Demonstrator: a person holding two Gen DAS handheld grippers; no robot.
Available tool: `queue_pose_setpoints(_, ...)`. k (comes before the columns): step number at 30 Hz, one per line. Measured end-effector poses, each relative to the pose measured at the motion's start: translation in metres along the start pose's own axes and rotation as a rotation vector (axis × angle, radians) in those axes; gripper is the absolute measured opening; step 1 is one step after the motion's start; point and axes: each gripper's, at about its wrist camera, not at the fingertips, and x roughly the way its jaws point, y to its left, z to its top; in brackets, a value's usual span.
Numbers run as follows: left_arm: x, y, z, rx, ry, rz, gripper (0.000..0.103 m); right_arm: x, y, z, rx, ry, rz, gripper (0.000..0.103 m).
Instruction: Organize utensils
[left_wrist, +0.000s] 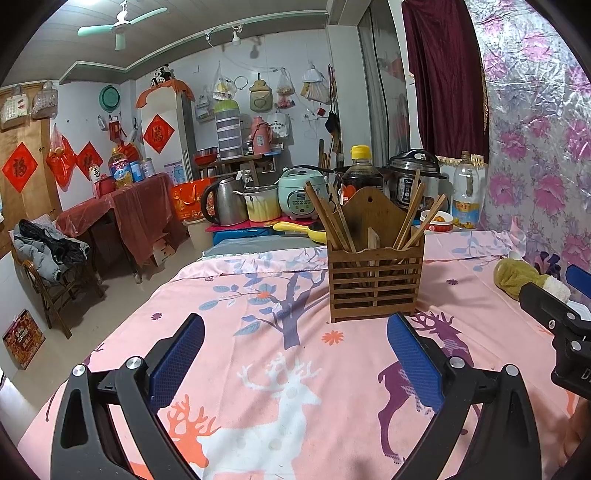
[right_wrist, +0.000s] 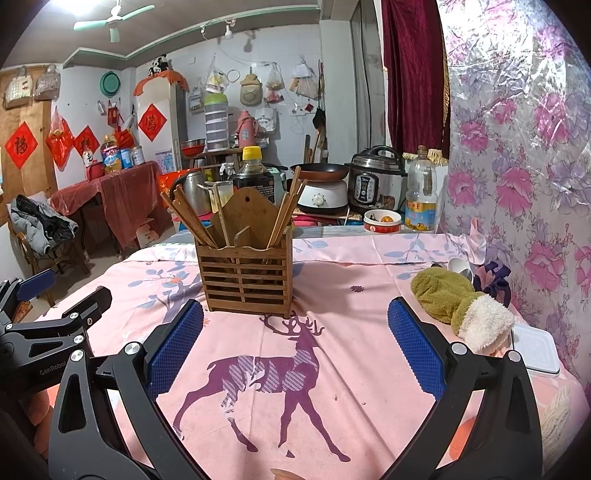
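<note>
Cluttered kitchen behind: cookers, kettle, bottles on a far counter. Pink deer-print cloth (right_wrist: 332, 369) covers the surface in front.

Wooden holder (left_wrist: 375, 278) stands upright on the cloth, middle distance, slatted front toward the cameras. Chopsticks (left_wrist: 332, 218) stand in it, fanned left and right of a centre divider, long axes near vertical and leaning outward.

Left tool (left_wrist: 295, 369): blue pads wide apart, nothing between them, low over the cloth. Holder lies ahead and slightly right of it.

Right tool (right_wrist: 295, 354): pads also wide apart, empty. Holder lies ahead and slightly left of it.

So the holder sits between the two tools, roughly the same way off from each; neither is clearly nearer.

Right side of the surface, near the floral wall: a green-and-white cloth (right_wrist: 458, 306) bunched up, with spoons (right_wrist: 458, 266) showing just beyond it, bowls up, handles hidden under the cloth. A white lidded box (right_wrist: 535, 350) lies just near of the cloth.

Judgement: the loose spoons look like the items left to sort. They lie ahead and right of the right tool, well apart from the left, so the right hand is better placed. Handle direction cannot be read, so approach angle stays uncertain.
</note>
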Motion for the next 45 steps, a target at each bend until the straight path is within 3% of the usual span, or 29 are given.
queue_pose_setpoints(45,0.0033,0.0054,-0.0034,-0.026,0.028,-0.026,0.097,0.0001,0.0012,-0.0013,-0.004,-0.003,-0.002,0.097)
